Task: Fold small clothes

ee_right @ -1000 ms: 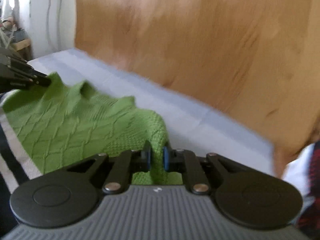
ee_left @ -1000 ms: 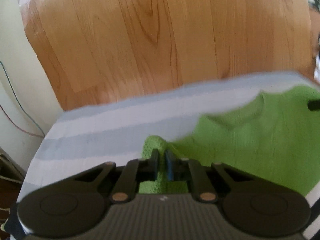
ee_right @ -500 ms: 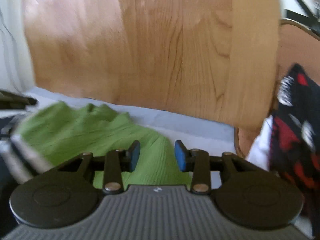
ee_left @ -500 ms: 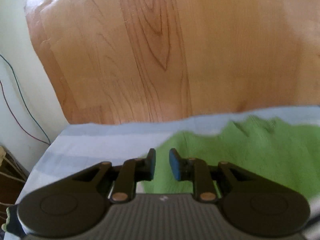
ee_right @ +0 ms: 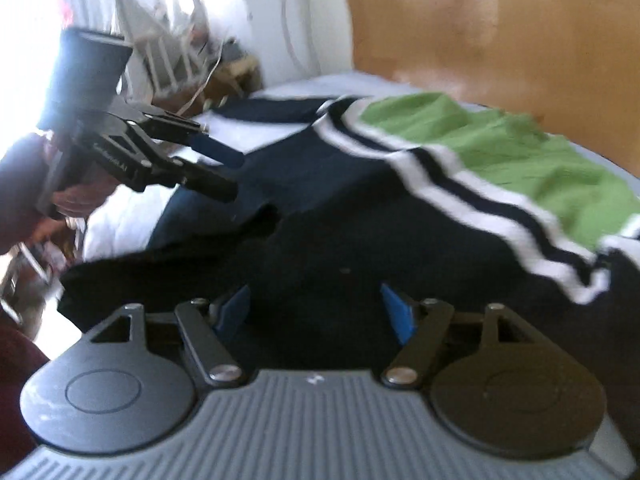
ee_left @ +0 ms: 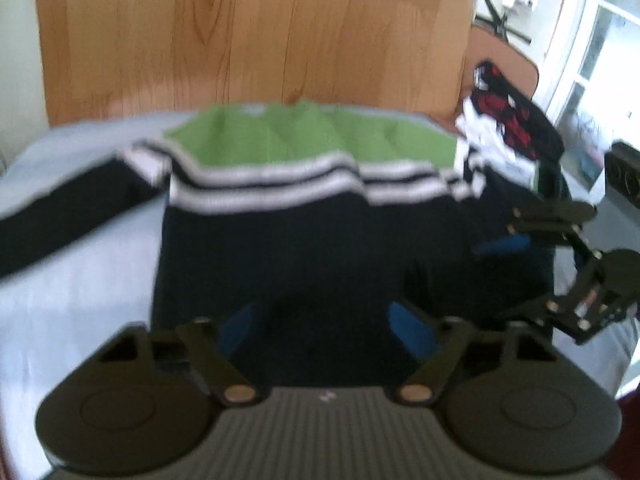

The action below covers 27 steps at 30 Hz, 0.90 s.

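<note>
The sweater (ee_left: 304, 216), navy with white stripes and a green yoke, lies spread on the pale bed sheet (ee_left: 72, 280), collar toward the wooden headboard (ee_left: 256, 32). The left gripper (ee_left: 320, 320) and right gripper (ee_right: 316, 308) both hover over the navy hem end, jaws having just opened, fingers spread with nothing pinched. To fold well, I'd take the two hem corners evenly (one per gripper) and carry them level toward the yoke. White lettering on the left gripper's body in the right view is too blurred to read.
</note>
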Available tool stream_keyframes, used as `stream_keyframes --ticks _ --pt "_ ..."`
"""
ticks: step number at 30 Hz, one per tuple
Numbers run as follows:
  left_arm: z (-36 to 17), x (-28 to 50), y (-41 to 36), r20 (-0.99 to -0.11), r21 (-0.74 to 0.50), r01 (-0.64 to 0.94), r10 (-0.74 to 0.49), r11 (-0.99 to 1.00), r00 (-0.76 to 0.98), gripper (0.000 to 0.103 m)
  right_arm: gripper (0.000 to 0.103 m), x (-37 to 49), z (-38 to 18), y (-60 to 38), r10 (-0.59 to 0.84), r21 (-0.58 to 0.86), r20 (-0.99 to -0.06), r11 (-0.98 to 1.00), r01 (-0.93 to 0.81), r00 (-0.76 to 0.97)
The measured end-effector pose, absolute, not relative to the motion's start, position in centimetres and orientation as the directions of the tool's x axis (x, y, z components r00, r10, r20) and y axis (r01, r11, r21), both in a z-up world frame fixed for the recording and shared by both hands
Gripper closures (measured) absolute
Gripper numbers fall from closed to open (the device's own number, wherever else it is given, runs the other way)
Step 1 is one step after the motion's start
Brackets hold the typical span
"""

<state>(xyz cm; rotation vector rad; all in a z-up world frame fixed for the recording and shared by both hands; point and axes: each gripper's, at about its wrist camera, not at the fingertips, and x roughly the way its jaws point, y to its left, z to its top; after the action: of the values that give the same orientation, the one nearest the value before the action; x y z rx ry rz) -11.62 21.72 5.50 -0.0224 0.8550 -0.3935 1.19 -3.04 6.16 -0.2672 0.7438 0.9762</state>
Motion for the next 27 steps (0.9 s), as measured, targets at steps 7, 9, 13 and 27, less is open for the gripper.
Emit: stream_keyframes --ticks 7,9,13,27 --pt "6.5 -18.9 23.3 -0.658 -0.165 0.344 -0.363 0.924 0.66 0.096 0.092 -4.0 8.7 -8.9 0.748 0.127 -0.583 0.47 -0.873 0.318" --pt "6.8 -21.5 24.2 -0.64 -0.17 0.323 -0.353 0.931 0.683 0.095 0.091 -6.1 8.8 -11.8 0.755 0.197 -0.599 0.461 -0.865 0.265" --pt "6.5 -25.4 28.3 -0.625 -0.21 0.2 -0.289 0.957 0.725 0.073 0.077 -9.6 6.3 -16.7 0.652 0.229 -0.704 0.583 -0.78 0.28" --pt "9.5 -18.1 25.0 -0.387 -0.424 0.203 -0.38 0.883 0.84 0.049 0.043 -3.2 7.1 -26.6 0.441 0.605 -0.51 0.794 -0.056 0.739"
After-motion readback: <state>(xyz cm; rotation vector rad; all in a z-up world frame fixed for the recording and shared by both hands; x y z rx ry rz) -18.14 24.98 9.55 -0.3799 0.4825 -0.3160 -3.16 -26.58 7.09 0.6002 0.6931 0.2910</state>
